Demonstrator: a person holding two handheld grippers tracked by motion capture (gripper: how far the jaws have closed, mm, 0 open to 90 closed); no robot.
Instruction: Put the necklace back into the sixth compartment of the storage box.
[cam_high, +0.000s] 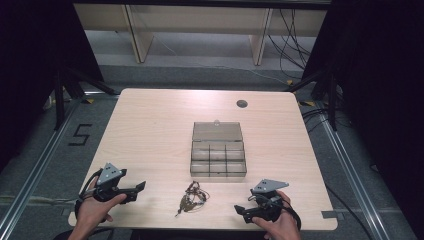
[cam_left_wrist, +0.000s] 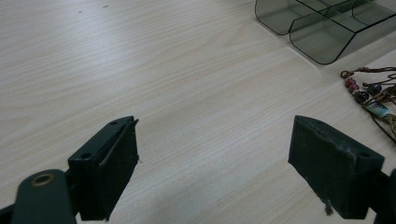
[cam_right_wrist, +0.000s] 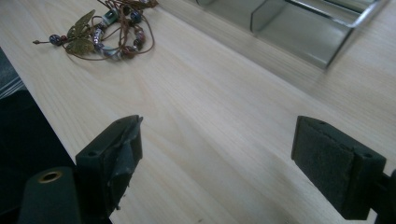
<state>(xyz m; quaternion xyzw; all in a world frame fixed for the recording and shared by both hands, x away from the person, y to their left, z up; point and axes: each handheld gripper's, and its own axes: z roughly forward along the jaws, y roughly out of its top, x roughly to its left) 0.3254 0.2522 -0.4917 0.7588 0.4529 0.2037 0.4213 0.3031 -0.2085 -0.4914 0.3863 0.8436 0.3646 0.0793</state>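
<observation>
1. The left gripper (cam_high: 141, 187) was low at the near left corner of the table (cam_high: 150, 130), held in a hand. Its jaws stood wide apart with nothing between them, just bare wood.
2. The right gripper (cam_high: 239, 210) was low at the near right edge, also held in a hand. Its jaws were wide apart too, and nothing sat between them.
3. The bead string (cam_high: 191, 197) lay in a small heap near the front edge, between the two grippers and not touching either one. It had brown cord, coloured beads and a little gold leaf charm.
4. In the left gripper view the bead string (cam_left_wrist: 371, 98) was off to the right of the jaws. In the right gripper view the bead string (cam_right_wrist: 100, 30) was up and to the left.
5. The clear box (cam_high: 218, 155) stood just behind the bead string, in the middle of the table. Its lid was flipped back, and it had small parts inside.
</observation>
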